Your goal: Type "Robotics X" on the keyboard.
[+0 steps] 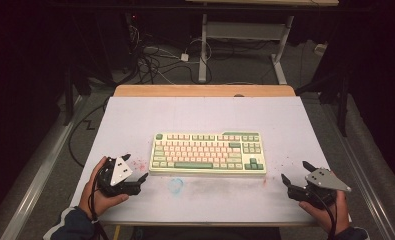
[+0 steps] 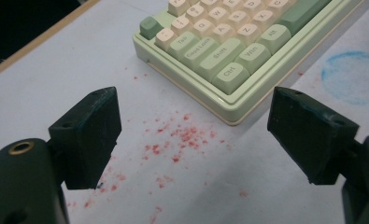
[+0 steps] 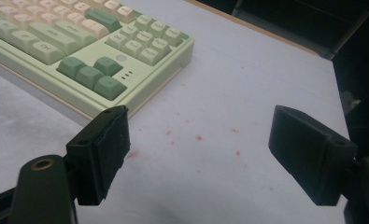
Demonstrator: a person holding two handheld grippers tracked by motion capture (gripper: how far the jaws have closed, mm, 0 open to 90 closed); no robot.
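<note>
— We work at a pale grey-white table top (image 1: 135, 120) with a wooden far edge, in a dark room with cables on the floor behind it. Where is our thing?

— The rectangular keyboard with a green plastic case and cream and green keys (image 1: 208, 152) lies flat in the middle of the table, its long side turned toward us. In the left gripper view its near left corner with the Ctrl key (image 2: 229, 74) is just in front of the jaws.

— How do we think it will handle?

— We judge it stiff and rather heavy for its size, a hard plastic body that does not bend. The smooth case may be slippery between the black pads. The keycaps are the fragile part and could come off, so we should not pinch them.

— Then where do we take hold?

— At the two short ends, on the low rim of the case below the keys, one gripper on each end, so it stays level.

— And the grippers now?

— The black left gripper with a grey plate (image 1: 134, 168) sits near the left end, jaws spread wide and holding nothing. The black right gripper (image 1: 295, 172) is near the right end, a little more apart from it, also spread wide and empty.

— Around it?

— Small red specks (image 2: 182, 137) on the table by the left corner, and a faint round blue stain (image 1: 175, 185) in front of the keyboard.
</note>
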